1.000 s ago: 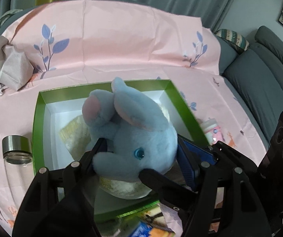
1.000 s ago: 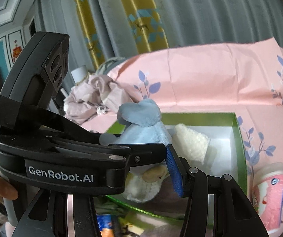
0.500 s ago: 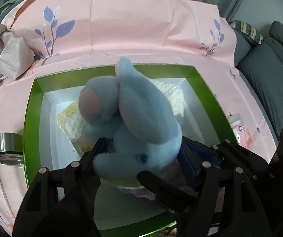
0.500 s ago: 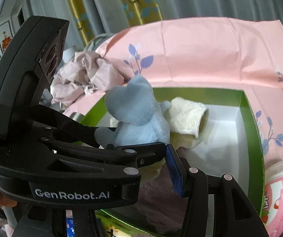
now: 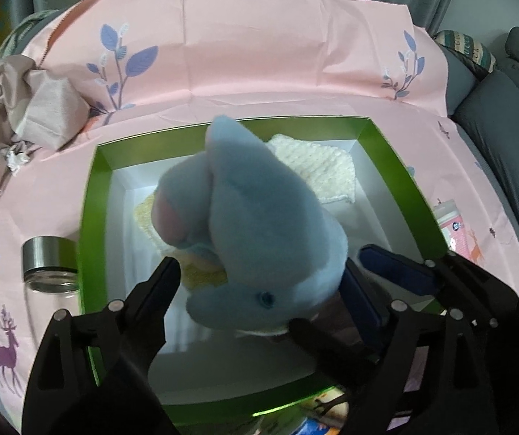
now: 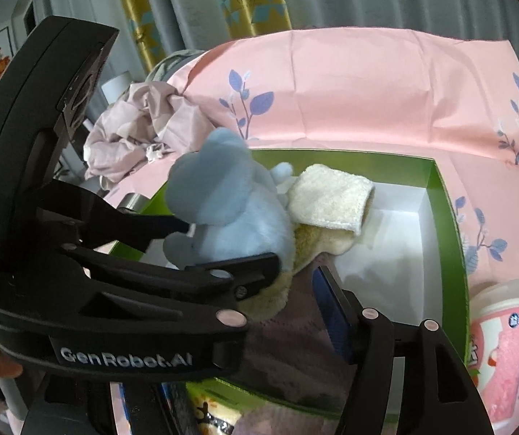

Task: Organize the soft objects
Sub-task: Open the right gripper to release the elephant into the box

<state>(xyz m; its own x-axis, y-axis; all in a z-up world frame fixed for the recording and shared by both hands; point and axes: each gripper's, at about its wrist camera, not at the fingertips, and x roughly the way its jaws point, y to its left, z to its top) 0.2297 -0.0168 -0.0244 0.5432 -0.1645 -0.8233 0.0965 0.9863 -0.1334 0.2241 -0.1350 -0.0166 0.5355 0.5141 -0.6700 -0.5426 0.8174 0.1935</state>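
Observation:
A light blue plush rabbit [image 5: 259,224] sits in the green-rimmed white box [image 5: 92,217], on cream knitted cloths [image 5: 317,159]. My left gripper [image 5: 270,268] straddles the plush's head; its jaws are opening and the left finger stands off the fur. From the right wrist the plush [image 6: 230,210] leans on a cream cloth [image 6: 331,195] inside the box [image 6: 444,195], with the left gripper [image 6: 223,244] around it. My right gripper [image 6: 288,308] is low at the box's near side, jaws opening over a mauve knit cloth [image 6: 295,348]. Its left finger is hidden behind the left gripper.
A glass jar with a metal lid [image 5: 49,264] stands left of the box and a pink cup [image 6: 505,344] right of it. Crumpled beige fabric [image 5: 24,116] lies at the far left. A grey sofa [image 5: 505,127] borders the pink tablecloth [image 5: 259,54] on the right.
Both grippers tipped downward over the box and the plush sank onto the cloths inside. Both pairs of jaws widened, and the left finger came off the plush.

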